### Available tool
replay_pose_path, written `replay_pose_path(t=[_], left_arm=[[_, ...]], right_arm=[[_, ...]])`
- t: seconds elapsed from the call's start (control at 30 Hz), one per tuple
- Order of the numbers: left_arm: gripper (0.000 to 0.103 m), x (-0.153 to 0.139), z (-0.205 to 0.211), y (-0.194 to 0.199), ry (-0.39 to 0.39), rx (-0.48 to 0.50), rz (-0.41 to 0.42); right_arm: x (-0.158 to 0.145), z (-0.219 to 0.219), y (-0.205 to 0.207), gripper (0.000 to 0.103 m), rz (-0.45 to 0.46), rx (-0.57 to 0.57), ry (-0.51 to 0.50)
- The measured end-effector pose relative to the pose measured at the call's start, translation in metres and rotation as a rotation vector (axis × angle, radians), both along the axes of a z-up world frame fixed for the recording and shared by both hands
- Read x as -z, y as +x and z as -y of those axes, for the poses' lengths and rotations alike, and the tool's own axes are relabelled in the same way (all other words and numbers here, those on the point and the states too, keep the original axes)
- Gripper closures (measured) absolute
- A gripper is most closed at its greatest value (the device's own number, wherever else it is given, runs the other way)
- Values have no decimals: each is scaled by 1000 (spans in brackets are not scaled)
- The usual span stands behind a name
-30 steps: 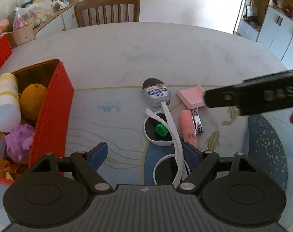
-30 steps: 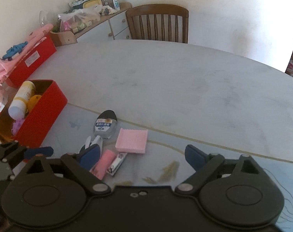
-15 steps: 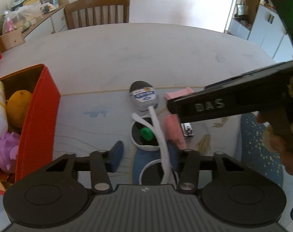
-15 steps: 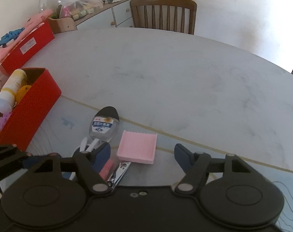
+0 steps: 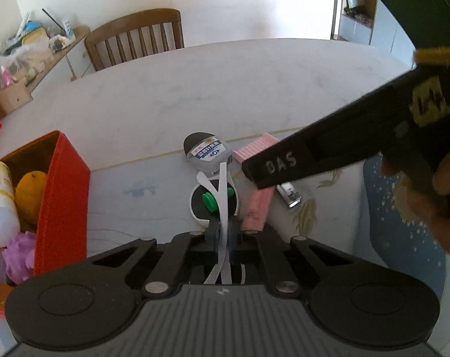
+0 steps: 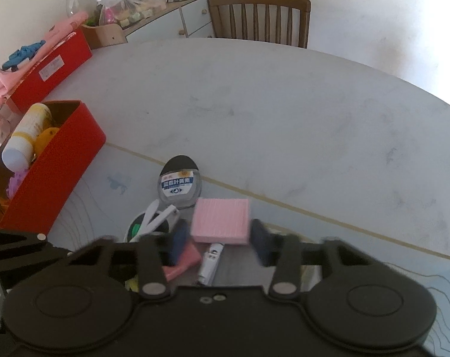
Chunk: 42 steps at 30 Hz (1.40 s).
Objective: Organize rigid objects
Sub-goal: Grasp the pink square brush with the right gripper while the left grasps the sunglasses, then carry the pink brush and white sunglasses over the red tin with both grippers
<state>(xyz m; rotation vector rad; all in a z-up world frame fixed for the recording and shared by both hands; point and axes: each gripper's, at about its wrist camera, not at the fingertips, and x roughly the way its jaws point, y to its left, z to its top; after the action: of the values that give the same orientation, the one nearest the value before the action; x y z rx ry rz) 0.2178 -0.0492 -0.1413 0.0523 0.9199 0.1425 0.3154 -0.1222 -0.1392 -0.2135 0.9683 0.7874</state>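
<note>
My left gripper (image 5: pixel 222 232) is shut on the white arm of a pair of white-framed glasses (image 5: pixel 214 200), whose dark lens carries a small green clip (image 5: pixel 208 200). My right gripper (image 6: pixel 219 238) is open, its fingers on either side of a pink ribbed block (image 6: pixel 222 221), and it crosses the left wrist view (image 5: pixel 329 151). A grey tape measure (image 6: pixel 180 187), a pink tube (image 5: pixel 257 205) and a nail clipper (image 6: pixel 210 263) lie close by. A red box (image 6: pixel 55 172) at the left holds a white bottle (image 6: pixel 25 136), an orange and a purple toy.
A round pale table (image 6: pixel 269 113) carries a blue patterned mat (image 5: pixel 403 238). A wooden chair (image 6: pixel 259 15) stands behind the table. A second red box (image 6: pixel 49 68) and a cluttered sideboard (image 6: pixel 153 17) are at the far left.
My left gripper has closed from open onto the glasses arm. My right gripper has moved forward and down, narrowing around the pink block.
</note>
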Motion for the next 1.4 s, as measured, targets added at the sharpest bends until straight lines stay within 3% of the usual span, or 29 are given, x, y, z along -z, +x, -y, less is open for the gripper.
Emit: replay_pose_path(t=[0.13, 0.43, 0.57, 0.8, 0.93, 1.07, 1.1, 1.2, 1.4], left_arm=[[98, 0, 2, -1, 38, 3, -5], [99, -6, 16, -7, 217, 84, 13], [99, -10, 17, -9, 232, 103, 12], [99, -28, -2, -15, 35, 27, 26], [99, -41, -28, -20, -206, -80, 68], [99, -31, -65, -28, -429, -239, 53], [99, -28, -72, -32, -455, -273, 52], [99, -29, -80, -34, -455, -301, 57], [99, -36, -71, -43, -419, -260, 76]], right_arm=[[-1, 5, -1, 62, 8, -6, 7], [-6, 25, -7, 62, 9, 8, 40], [-9, 34, -13, 62, 17, 6, 49], [-13, 47, -23, 62, 18, 13, 72], [-16, 57, -25, 62, 12, 24, 92], [-18, 64, -28, 62, 3, 29, 104], [-18, 65, -28, 62, -1, 29, 108], [-20, 66, -31, 62, -5, 28, 115], [-22, 66, -40, 62, -2, 10, 119]])
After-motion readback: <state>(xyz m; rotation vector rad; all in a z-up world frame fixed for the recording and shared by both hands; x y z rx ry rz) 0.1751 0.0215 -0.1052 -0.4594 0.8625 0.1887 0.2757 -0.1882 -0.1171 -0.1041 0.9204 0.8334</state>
